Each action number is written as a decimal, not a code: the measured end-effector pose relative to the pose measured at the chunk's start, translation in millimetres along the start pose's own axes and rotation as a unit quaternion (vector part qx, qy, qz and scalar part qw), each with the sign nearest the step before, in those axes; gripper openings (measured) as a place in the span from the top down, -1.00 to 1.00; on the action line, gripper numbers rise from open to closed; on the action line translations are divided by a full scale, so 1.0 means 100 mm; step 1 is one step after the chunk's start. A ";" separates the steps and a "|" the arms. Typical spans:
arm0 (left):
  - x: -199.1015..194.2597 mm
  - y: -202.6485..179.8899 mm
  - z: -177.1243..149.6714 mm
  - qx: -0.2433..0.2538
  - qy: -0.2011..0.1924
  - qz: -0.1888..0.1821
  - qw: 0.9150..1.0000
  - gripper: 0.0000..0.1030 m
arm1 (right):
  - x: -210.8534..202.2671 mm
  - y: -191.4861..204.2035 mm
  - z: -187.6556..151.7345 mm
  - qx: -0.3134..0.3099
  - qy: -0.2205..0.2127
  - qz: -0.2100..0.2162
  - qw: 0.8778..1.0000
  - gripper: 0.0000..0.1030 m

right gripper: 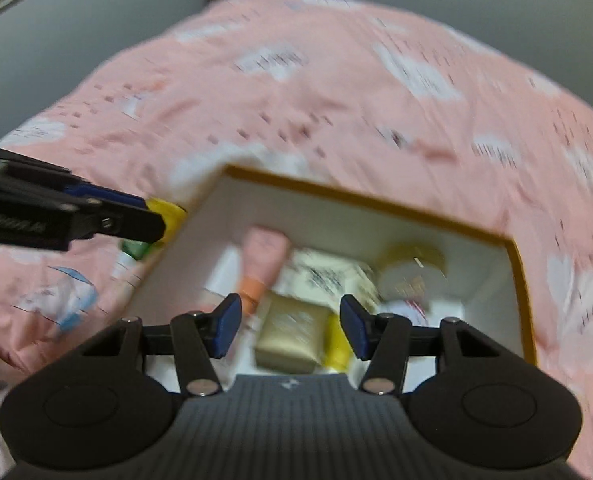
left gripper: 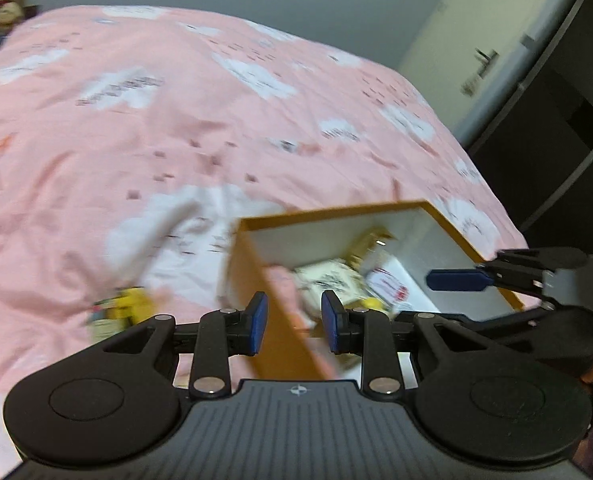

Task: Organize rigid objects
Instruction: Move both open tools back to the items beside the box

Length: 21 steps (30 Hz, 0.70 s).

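An orange-rimmed box with white walls stands on the pink bed cover. In it lie a pink tube, a beige carton, a cream packet, a gold-lidded jar and a yellow item. My right gripper hovers over the box, open, with nothing between its pads; one of its blue pads shows over the box's right wall. My left gripper hangs over the box's left wall, jaws narrowly apart and gripping nothing. Both views are blurred.
Loose items lie on the cover left of the box: a yellow piece, a green-capped tube and a blue-and-white packet. The pink bed cover stretches far back. A pale door and dark furniture stand to the right.
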<state>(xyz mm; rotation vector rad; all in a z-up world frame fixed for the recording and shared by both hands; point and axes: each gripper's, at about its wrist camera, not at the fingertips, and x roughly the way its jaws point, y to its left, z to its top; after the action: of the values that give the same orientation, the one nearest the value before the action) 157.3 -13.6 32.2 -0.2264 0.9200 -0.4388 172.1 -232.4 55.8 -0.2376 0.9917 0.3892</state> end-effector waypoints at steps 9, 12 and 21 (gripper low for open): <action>-0.41 0.68 -0.19 -0.087 -0.057 0.037 0.994 0.36 | 0.04 0.79 0.16 -0.024 -0.082 0.071 0.994 0.05; -0.43 0.88 -0.29 -0.114 -0.068 0.036 0.990 0.36 | 0.16 1.06 0.17 -0.022 -0.093 0.092 0.991 0.11; -0.27 1.24 -0.57 -0.147 -0.077 0.079 0.983 0.36 | 0.67 1.67 0.13 -0.022 -0.097 0.079 0.992 0.11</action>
<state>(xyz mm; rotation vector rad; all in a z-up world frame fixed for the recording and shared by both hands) 131.0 108.9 -28.4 -0.4467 0.8411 -0.1341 143.7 -62.3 2.8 -0.1593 0.8137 0.5681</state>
